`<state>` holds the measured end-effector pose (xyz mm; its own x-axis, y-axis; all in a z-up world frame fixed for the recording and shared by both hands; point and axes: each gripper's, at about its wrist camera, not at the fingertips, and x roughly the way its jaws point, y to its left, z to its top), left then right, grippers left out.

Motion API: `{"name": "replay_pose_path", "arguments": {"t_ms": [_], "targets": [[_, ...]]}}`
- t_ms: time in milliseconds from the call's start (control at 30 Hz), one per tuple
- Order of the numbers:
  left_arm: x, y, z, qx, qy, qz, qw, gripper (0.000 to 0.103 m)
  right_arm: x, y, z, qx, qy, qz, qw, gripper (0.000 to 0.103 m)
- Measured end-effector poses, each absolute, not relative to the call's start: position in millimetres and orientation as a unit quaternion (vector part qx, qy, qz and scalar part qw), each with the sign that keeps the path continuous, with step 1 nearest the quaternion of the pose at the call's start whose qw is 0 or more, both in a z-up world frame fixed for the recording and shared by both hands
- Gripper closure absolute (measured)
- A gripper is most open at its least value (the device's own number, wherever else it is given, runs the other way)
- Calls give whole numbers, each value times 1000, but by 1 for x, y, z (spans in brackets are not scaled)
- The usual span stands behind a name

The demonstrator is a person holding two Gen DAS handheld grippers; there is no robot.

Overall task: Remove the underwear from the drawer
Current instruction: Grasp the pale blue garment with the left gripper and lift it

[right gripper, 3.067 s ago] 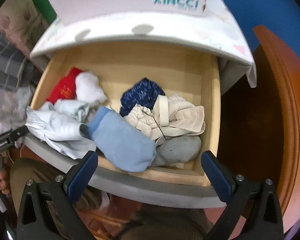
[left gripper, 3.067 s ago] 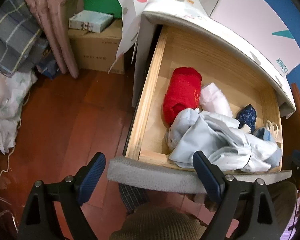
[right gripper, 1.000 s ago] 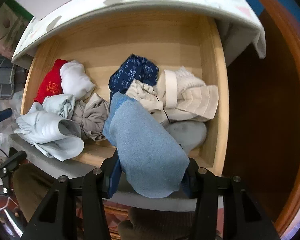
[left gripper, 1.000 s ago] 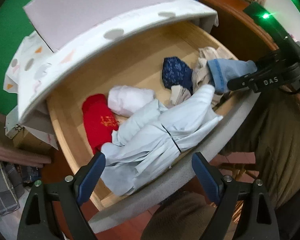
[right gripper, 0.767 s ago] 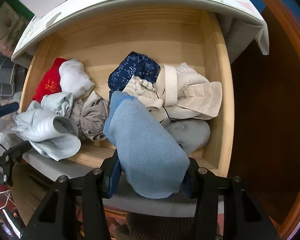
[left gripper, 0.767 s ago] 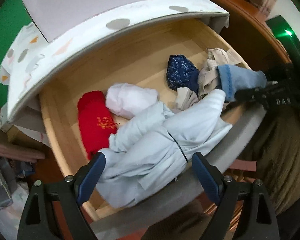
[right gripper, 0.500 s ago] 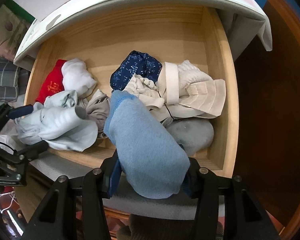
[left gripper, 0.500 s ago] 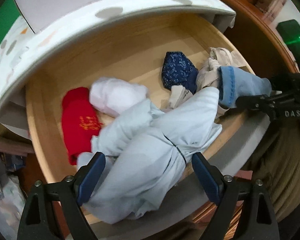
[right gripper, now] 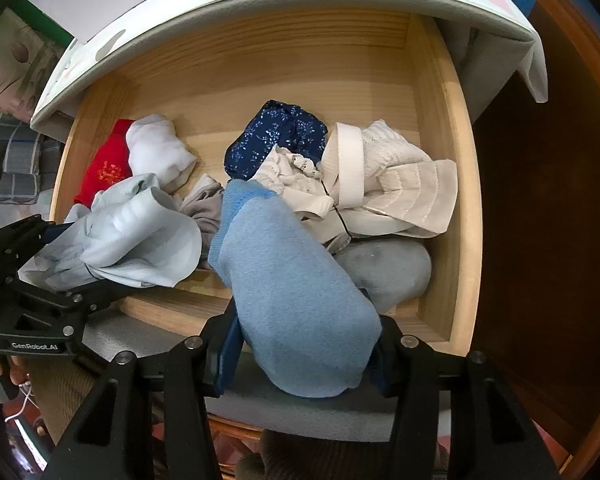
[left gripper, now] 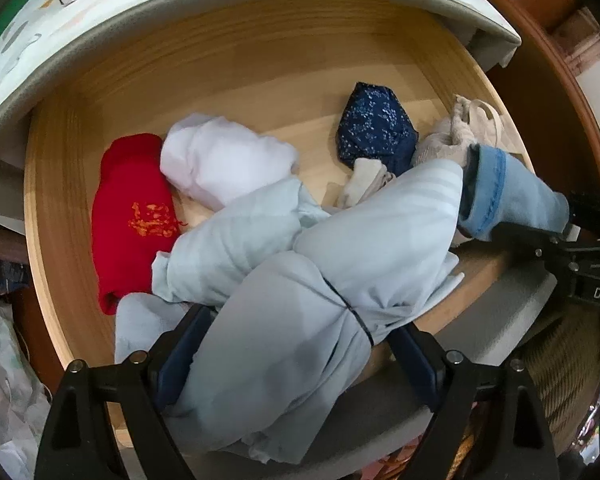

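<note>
- A blue garment (right gripper: 296, 304) is being gripped by the right gripper (right gripper: 300, 356) above the drawer (right gripper: 452, 184).
- A pale blue bundle (right gripper: 136, 236) is being straddled by the left gripper (right gripper: 56, 256).

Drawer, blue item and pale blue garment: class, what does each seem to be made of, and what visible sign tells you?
Drawer: pale, apparently unpainted wood; grain lines show.
Blue item: thick knit, probably cotton or a blend; fuzzy looped surface, ribbed cuff.
Pale blue garment: thin, smooth woven fabric, likely cotton; soft folds, faint stripes.
</note>
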<state>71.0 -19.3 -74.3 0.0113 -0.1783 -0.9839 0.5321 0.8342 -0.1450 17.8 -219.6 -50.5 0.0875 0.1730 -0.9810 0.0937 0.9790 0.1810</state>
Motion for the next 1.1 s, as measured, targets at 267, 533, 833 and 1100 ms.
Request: {"name": "replay_pose_path", "arguments": {"t_ms": [267,533,833,1100], "targets": [[62,-14,-57,123,638,-269,711,42,19,-219,-52,103,674,29,731,53],[62,-2,-38,92,624,-273,727,55,19,-219,-51,109,672,32,732,53],[58,20,-20,44,610,-268,744,55,17,-219,-46,104,659,33,744,56],[54,31,-5,4,596,-255,761,55,13,-219,-39,109,639,24,761,58]]}}
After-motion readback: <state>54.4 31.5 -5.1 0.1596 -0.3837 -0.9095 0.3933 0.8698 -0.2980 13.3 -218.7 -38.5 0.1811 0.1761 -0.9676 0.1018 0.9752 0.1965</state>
